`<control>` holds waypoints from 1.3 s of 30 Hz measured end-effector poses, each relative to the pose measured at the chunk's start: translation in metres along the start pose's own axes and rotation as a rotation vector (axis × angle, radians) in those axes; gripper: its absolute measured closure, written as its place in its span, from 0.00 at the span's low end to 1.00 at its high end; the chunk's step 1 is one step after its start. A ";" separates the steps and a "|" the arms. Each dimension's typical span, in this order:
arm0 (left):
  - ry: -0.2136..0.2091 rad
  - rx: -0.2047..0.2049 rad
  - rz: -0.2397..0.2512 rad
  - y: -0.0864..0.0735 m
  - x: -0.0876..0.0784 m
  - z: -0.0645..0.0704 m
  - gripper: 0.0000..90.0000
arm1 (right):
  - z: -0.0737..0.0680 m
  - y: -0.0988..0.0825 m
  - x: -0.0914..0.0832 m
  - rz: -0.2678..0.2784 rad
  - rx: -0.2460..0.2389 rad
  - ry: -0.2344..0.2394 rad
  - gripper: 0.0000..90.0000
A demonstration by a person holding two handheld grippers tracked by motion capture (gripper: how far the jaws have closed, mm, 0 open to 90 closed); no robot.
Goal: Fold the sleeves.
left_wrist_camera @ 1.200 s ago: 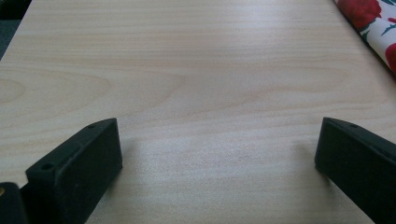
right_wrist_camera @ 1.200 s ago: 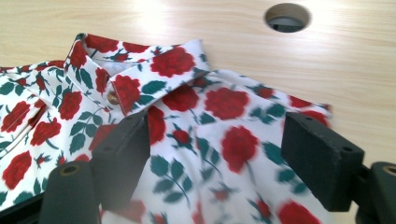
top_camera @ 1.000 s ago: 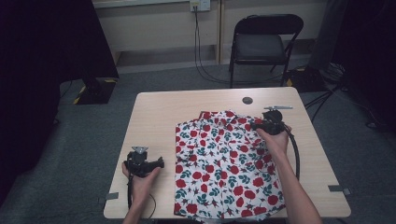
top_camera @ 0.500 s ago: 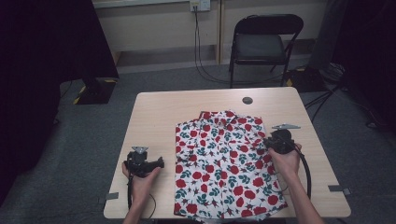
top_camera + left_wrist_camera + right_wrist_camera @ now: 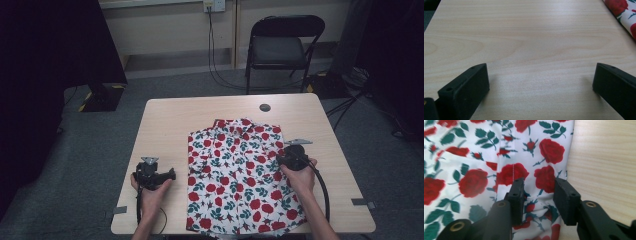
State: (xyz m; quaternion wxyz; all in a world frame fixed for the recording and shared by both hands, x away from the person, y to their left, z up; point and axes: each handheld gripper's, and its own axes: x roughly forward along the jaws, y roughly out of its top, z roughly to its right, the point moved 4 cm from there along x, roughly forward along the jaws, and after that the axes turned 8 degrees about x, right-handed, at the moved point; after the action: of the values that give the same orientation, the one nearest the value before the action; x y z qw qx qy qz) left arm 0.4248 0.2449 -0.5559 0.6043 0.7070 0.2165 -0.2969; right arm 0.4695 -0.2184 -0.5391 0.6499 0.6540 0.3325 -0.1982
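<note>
Right gripper, jaws just reopening and part-open, straddles a fold of the white rose-print shirt near its edge.

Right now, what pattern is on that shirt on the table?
Red roses with green leaves on white; the shirt shows best in the right gripper view.

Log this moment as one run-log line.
left tongs: open over bare table | right tongs: jaws just opening, on rose-print shirt right edge, fabric between them, unpinched
</note>
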 end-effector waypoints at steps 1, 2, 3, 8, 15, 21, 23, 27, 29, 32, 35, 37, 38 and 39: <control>0.000 0.000 0.000 0.000 0.000 0.000 0.00 | -0.001 -0.001 0.000 0.008 0.005 -0.005 0.67; 0.000 0.000 0.000 0.000 0.000 0.000 0.00 | -0.001 -0.002 0.000 0.015 0.010 -0.009 0.66; 0.000 0.000 0.000 0.000 0.000 0.000 0.00 | -0.001 -0.002 0.000 0.023 0.004 -0.015 0.64; 0.000 0.000 0.000 0.000 0.000 0.000 0.00 | -0.003 -0.005 0.000 0.041 0.014 -0.024 0.50; 0.000 0.000 0.000 0.000 0.000 0.000 0.00 | -0.004 -0.008 -0.001 0.059 0.019 -0.040 0.27; 0.000 0.000 0.000 0.000 0.000 0.000 0.00 | 0.009 -0.004 -0.013 0.081 0.159 0.040 0.06; 0.000 0.000 0.000 0.000 0.000 0.000 0.00 | 0.015 0.000 -0.024 0.117 0.196 0.067 0.04; 0.000 0.000 0.000 0.000 0.000 0.000 0.00 | 0.028 0.005 -0.045 0.164 0.248 0.069 0.04; -0.001 -0.001 0.001 0.000 0.000 0.000 0.00 | 0.034 0.004 -0.055 0.183 0.256 0.064 0.04; 0.000 -0.001 0.001 0.000 0.000 0.000 0.00 | 0.043 -0.004 -0.066 0.190 0.260 0.046 0.05; -0.001 -0.001 0.001 0.000 0.000 0.000 0.00 | 0.051 -0.014 -0.072 0.186 0.269 0.019 0.06; 0.000 -0.001 0.001 0.000 0.000 0.000 0.00 | 0.055 -0.021 -0.075 0.185 0.266 0.000 0.06; 0.001 -0.002 0.001 -0.001 -0.001 0.000 0.00 | 0.057 -0.025 -0.076 0.184 0.271 -0.012 0.06; 0.001 -0.002 -0.001 -0.001 -0.001 0.001 0.00 | 0.058 -0.028 -0.077 0.179 0.280 -0.017 0.06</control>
State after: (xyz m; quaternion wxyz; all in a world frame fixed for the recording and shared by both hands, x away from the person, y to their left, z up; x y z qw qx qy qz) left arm 0.4232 0.2446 -0.5558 0.6047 0.7064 0.2173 -0.2967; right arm 0.4064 -0.2912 -0.5104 0.5703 0.7636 0.2362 -0.1896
